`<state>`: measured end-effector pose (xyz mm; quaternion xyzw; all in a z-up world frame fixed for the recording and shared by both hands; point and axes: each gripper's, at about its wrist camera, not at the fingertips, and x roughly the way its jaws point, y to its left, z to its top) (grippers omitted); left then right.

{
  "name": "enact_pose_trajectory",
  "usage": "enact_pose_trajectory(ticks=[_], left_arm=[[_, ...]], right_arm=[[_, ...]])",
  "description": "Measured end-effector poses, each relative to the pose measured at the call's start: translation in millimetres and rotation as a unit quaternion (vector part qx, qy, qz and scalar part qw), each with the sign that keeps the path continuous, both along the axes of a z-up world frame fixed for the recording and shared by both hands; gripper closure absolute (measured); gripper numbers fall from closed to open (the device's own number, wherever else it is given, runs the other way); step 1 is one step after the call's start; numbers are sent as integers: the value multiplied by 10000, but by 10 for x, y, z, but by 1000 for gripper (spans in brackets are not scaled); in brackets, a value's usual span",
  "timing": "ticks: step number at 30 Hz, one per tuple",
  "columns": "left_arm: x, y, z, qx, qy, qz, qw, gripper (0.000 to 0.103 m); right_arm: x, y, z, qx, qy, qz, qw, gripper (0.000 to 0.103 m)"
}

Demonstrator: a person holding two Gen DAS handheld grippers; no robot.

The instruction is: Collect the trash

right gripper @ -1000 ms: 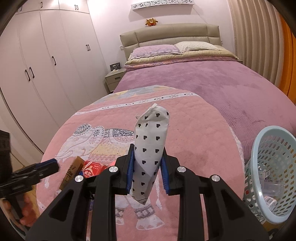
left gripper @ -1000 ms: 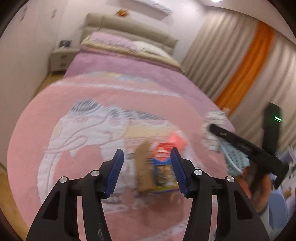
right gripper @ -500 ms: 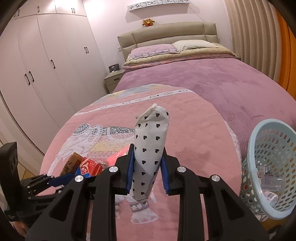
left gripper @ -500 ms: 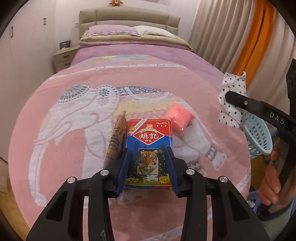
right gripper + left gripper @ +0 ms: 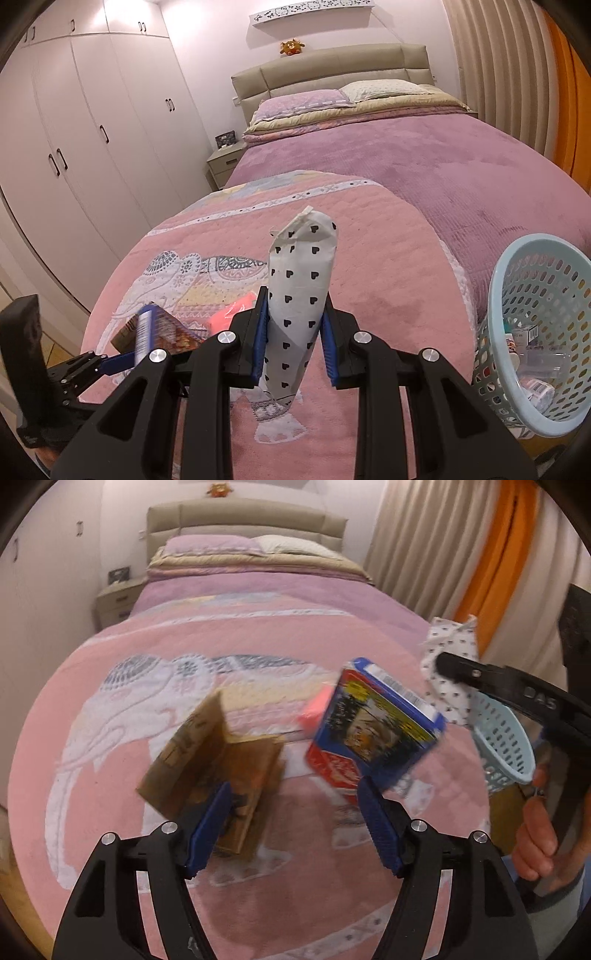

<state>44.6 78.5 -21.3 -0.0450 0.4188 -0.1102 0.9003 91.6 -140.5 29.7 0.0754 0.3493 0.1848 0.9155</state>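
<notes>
My left gripper [image 5: 293, 794] hangs low over the pink elephant blanket [image 5: 147, 686] with its jaws opening. A blue and red card box [image 5: 373, 738], blurred and tipped on edge, leans by the right fingertip; no pad presses on it. A brown cardboard box [image 5: 214, 760] lies against the left fingertip. A pink packet [image 5: 314, 709] peeks out behind the card box. My right gripper [image 5: 295, 306] is shut on a white paper bag with black hearts [image 5: 301, 280], held upright above the blanket.
A pale blue mesh basket [image 5: 495, 295] with several bits of trash in it hangs off the bed's right edge. A person's hand [image 5: 535, 842] grips the right tool. A wardrobe [image 5: 92, 147] and a nightstand [image 5: 225, 162] stand to the left of the bed.
The left jaws, which enclosed the flat-lying card box, have spread wide. The card box has tipped up and off to the right; the brown box has swung open leftward. The right gripper is unchanged.
</notes>
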Motion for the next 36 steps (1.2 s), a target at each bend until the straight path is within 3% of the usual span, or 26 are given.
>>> enact_pose_trajectory(ticks=[6,9,11,14,19,21,22,26,29,31,36], left_arm=[[-27,-181,75,-303,-127,-479,9983,33],[81,-280,116,-9,-274,-400,9988,27],[235,-372,108,190,-361,-603,9973,20],[458,-522,-34,496,-143,-800,9955,24],[512,-621,-91,346,-100,-886,9954,25],[533,-668,-116,460,-83,-837,9954,31],[533,-668,-134,515,-57,-847,9951,40],[451,-728,-132,786,8,-744,9941,57],[344,-693,-7,614,-150,-721,9954,77],[311,-657,80,230,-143,-828,9962,80],[315,-699,53,117,-62,-930,9956,81]], right_arm=[[-47,-90,53,7,-84,-99,9999,80],[-73,-169,89,51,-125,-172,9998,80],[-87,-207,105,76,-139,-207,9997,80],[-125,-265,132,72,-177,-250,9995,80],[-160,-401,164,66,-226,-345,9991,80],[-155,-442,175,89,-211,-384,9990,80],[-152,-472,184,114,-210,-400,9989,80],[-166,-548,215,149,-256,-447,9986,80],[-178,-633,228,229,-276,-506,9981,80],[-182,-693,245,273,-302,-546,9977,80],[-206,-823,265,352,-351,-653,9966,80]])
